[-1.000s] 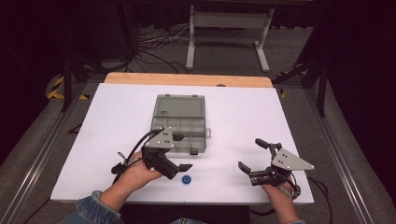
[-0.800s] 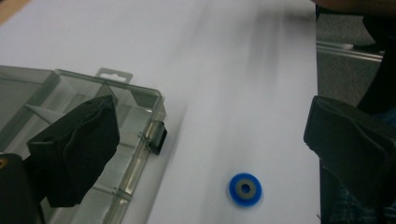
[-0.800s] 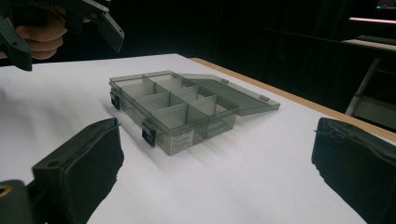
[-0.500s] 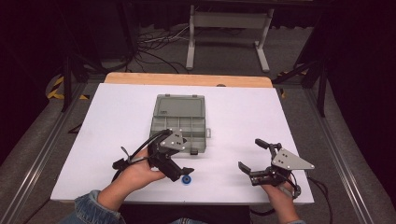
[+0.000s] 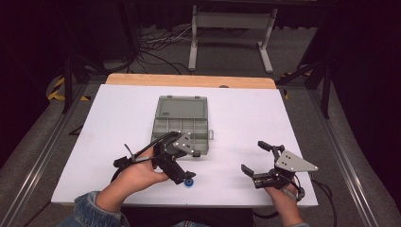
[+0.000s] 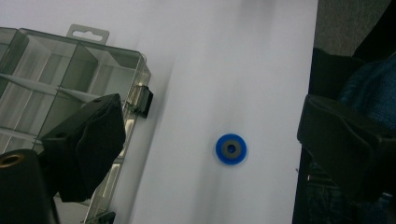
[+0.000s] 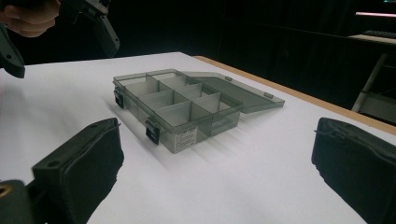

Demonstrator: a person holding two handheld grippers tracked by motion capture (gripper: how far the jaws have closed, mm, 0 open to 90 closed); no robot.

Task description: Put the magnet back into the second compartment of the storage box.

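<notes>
White table (image 5: 113, 118): one grey translucent plastic compartment box (image 5: 182, 124), lid folded open, dividers visible (compartments look empty). One small blue ring with a grey centre (image 6: 231, 149), lying on the table near the front edge, between the spread jaws of the left gripper (image 5: 182, 168). Right gripper (image 5: 257, 158): jaws spread, holding nothing.

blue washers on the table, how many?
1. A single blue washer lies flat on the white table, near the front edge, between the open jaws of the left gripper and beside the open organizer box. The left hand may hide others.
</notes>
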